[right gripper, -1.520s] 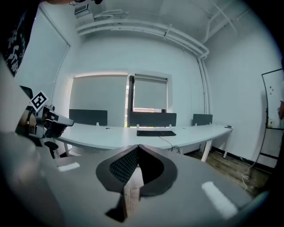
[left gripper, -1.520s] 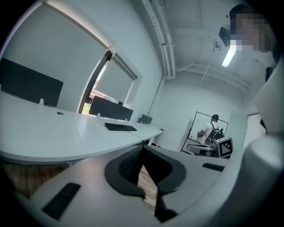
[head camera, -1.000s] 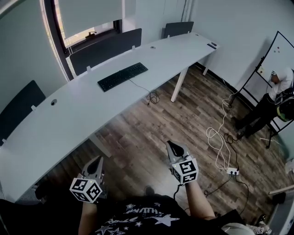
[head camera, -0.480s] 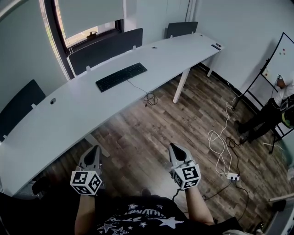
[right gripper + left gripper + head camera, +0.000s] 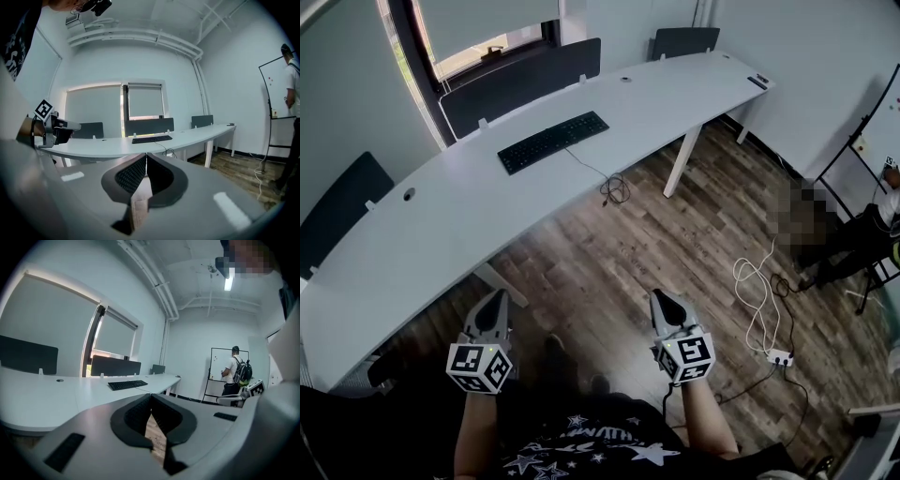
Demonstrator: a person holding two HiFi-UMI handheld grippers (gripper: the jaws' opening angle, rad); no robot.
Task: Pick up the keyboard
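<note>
The left gripper and right gripper are staying shut and empty, hovering slightly nearer the white desk than before. The black keyboard is lying far off on it, untouched.

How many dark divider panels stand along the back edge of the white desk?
3 divider panels: the left panel, the middle panel behind the keyboard, and the right panel. Others may be out of frame.

Keyboard on white desk — cable apparently trailing
</note>
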